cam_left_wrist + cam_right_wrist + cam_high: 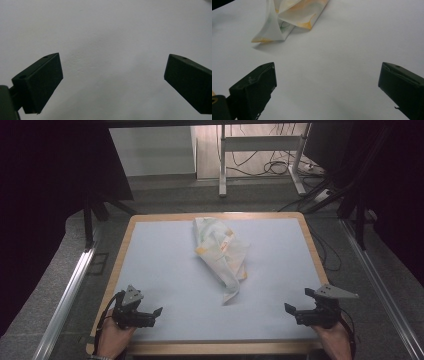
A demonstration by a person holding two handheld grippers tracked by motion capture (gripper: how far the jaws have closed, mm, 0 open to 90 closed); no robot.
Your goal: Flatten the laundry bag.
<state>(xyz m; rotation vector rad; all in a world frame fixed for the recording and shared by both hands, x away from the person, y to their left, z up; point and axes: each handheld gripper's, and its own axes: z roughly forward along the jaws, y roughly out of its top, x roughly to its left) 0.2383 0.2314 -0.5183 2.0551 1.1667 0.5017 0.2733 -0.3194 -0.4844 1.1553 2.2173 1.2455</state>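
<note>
Low in the high view, left gripper (158, 312) at lower left and right gripper (289, 308) at lower right, each held in a hand, both spread and holding nothing, well apart from the crumpled white cloth (221, 254) with orange print lying above centre on the pale blue table (165, 270). Left gripper view: black jaws wide apart over bare table surface (110, 37). Right gripper view: jaws likewise wide apart, cloth (287, 17) at upper left, clear of them.

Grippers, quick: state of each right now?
Left gripper: open, holding nothing, over the bare mat.
Right gripper: open, holding nothing; the crumpled cloth lies ahead of it, untouched.
</note>
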